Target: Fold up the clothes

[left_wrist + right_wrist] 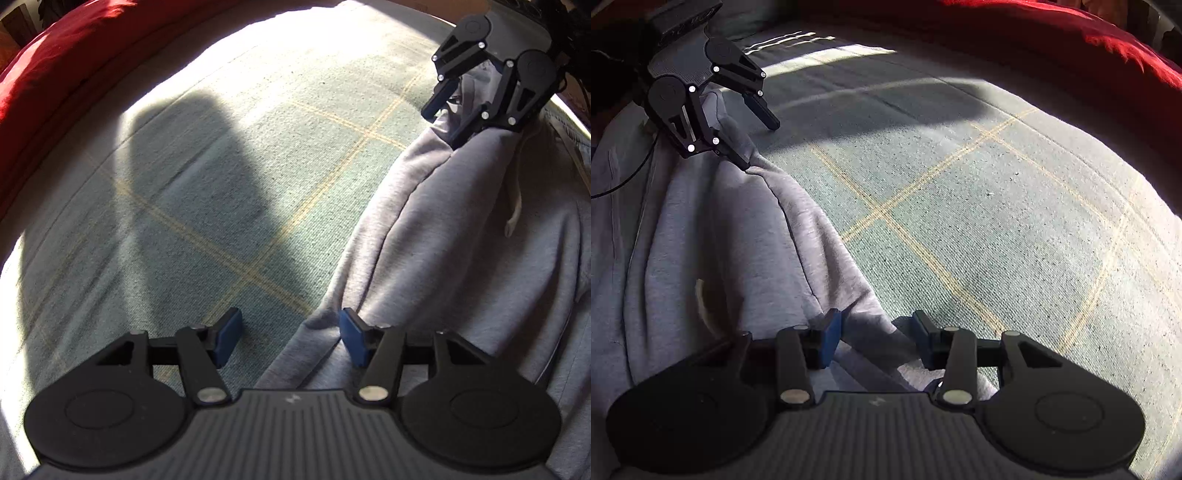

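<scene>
1. Left wrist view: the left gripper is seen with its jaws parted, and a folded edge of the grey garment lies between them. The right-hand pad is touching or just beside the cloth; the left-hand pad stands apart from it over the checked cover. No pinch is made.

2. Beyond the jaws and to their right, the right gripper is seen at the far end of the same edge, jaws parted about the cloth. A white drawcord hangs on the garment below it.

3. Right wrist view: the right gripper is shown open, with the garment edge running between the jaws and on past them to the left. The cloth is not clamped by either pad.

4. Far ahead and to the left of these jaws, the left gripper is seen open at the other end of the edge, one finger at the cloth, the other clear over the cover.

5. Handling, as judged: the garment is taken to be a thick, soft knit, light, limp and not slippery. It will sag and crease, so the doubled edge should be pinched at both ends together.

6. No containers are seen. A red cushion lies beyond the cover.
</scene>
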`<state>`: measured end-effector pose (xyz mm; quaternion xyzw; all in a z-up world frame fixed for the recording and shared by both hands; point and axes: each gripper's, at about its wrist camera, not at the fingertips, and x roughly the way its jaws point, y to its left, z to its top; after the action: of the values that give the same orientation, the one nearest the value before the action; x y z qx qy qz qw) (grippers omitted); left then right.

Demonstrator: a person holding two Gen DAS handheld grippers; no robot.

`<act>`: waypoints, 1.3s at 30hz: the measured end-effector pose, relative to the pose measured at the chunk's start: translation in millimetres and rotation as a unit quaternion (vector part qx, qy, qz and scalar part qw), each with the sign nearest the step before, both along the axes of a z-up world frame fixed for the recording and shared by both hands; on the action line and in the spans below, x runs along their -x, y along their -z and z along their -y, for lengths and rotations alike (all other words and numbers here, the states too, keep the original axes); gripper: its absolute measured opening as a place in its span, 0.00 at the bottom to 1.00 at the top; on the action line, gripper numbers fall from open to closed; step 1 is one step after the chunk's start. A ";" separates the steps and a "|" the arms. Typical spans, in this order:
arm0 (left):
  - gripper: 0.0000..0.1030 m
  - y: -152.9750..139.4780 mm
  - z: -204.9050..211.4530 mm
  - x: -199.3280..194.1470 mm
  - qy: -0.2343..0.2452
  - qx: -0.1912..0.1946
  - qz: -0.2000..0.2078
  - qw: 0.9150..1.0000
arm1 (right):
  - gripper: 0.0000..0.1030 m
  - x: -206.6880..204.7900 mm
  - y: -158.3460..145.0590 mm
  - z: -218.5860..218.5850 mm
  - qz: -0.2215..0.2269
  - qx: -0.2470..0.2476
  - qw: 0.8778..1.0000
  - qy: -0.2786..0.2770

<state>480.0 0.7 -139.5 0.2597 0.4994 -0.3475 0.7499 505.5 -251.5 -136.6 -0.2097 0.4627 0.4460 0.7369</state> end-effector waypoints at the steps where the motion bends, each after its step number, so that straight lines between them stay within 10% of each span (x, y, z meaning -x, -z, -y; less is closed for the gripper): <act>1: 0.55 -0.7 1.7 1.1 0.009 -0.006 -0.001 1.000 | 0.46 1.8 0.1 0.1 0.004 -0.001 1.000 0.001; 5: 0.56 3.1 8.6 -0.6 0.037 -0.036 -0.015 0.999 | 0.45 12.6 -1.8 -3.7 0.034 0.012 0.999 -0.008; 10: 0.55 6.1 12.2 -4.5 0.014 -0.045 -0.040 0.998 | 0.18 25.1 -3.2 -17.1 0.042 0.034 0.998 -0.031; 17: 0.04 -3.1 36.4 35.1 0.055 -0.090 0.013 0.994 | 0.04 56.2 -11.4 -26.9 0.103 0.070 0.990 -0.064; 27: 0.02 -39.4 47.4 28.5 -0.007 -0.104 0.165 0.981 | 0.03 65.4 -22.5 -33.0 0.247 0.142 0.957 -0.047; 39: 0.02 -1.9 77.4 -40.3 -0.057 -0.096 0.191 0.975 | 0.00 -24.4 0.1 -18.4 0.289 0.178 0.937 0.083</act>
<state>520.2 -76.7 -137.6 0.3633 0.3915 -0.1986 0.8218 530.0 -233.1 -136.7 -0.4179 0.3174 0.2134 0.8240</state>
